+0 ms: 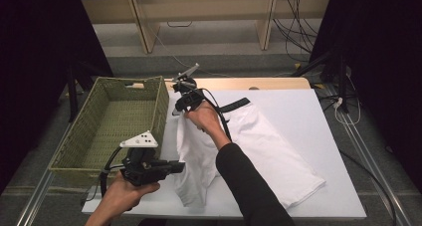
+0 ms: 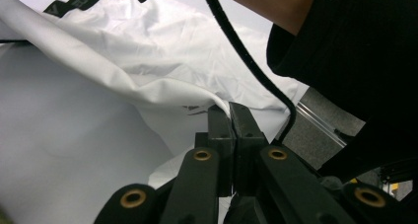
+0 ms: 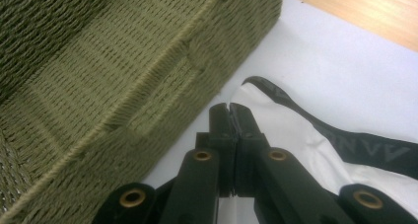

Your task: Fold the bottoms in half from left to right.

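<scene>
Two grips on one white garment [image 1: 249, 146], and both look firm. Nearest us, the left gripper [image 1: 174, 167] has its jaws clamped on a fold of the cloth at the near-left edge, low over the bench [image 1: 318, 116]. Most of the garment lies spread on the bench, trailing off to the right. Farther out, the right gripper [image 1: 177, 106] has its jaws pinched together on the corner by the black waistband [image 1: 234, 104], just beside the basket [image 1: 114, 131] wall. Best play, I'd say: lift both hands evenly, keep the edge taut between them, clear the rim, then swing left over the basket so nothing drags or snags on the weave.
</scene>
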`<action>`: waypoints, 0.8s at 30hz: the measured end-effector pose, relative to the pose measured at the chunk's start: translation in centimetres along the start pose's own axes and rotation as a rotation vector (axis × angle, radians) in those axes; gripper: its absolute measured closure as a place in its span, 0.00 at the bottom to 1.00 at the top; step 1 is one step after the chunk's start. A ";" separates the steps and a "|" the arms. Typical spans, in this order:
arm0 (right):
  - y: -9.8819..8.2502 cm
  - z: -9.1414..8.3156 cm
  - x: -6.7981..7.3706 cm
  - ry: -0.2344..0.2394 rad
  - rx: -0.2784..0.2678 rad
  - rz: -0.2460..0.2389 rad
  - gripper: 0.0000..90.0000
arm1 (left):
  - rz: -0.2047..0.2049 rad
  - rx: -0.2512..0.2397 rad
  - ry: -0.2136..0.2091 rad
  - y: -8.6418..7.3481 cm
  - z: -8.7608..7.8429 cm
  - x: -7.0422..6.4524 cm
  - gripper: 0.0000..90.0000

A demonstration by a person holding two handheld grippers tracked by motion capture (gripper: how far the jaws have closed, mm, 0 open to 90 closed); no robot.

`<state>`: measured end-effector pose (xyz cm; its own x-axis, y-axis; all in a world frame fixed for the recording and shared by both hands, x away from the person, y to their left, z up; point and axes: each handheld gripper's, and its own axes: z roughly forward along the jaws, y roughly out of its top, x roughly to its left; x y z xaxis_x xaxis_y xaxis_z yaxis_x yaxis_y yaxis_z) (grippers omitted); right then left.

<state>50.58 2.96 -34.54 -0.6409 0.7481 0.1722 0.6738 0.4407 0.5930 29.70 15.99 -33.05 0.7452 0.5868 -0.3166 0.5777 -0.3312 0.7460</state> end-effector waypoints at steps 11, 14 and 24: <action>-0.3 -2.4 -2.1 -0.023 -0.027 0.013 0.99 | 0.010 -0.008 -0.030 0.9 0.7 -0.8 0.98; -0.5 -2.8 -2.8 -0.030 -0.032 0.016 0.99 | 0.015 -0.018 -0.035 1.4 1.0 -1.1 0.98; -1.6 -5.0 -6.1 -0.066 -0.051 0.063 0.99 | 0.043 -0.009 -0.047 3.6 3.4 -1.9 0.98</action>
<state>51.59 -4.83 -32.58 -0.5707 0.8056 0.1590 0.6916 0.3672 0.6219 31.55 11.17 -31.74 0.7842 0.5369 -0.3111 0.5419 -0.3486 0.7647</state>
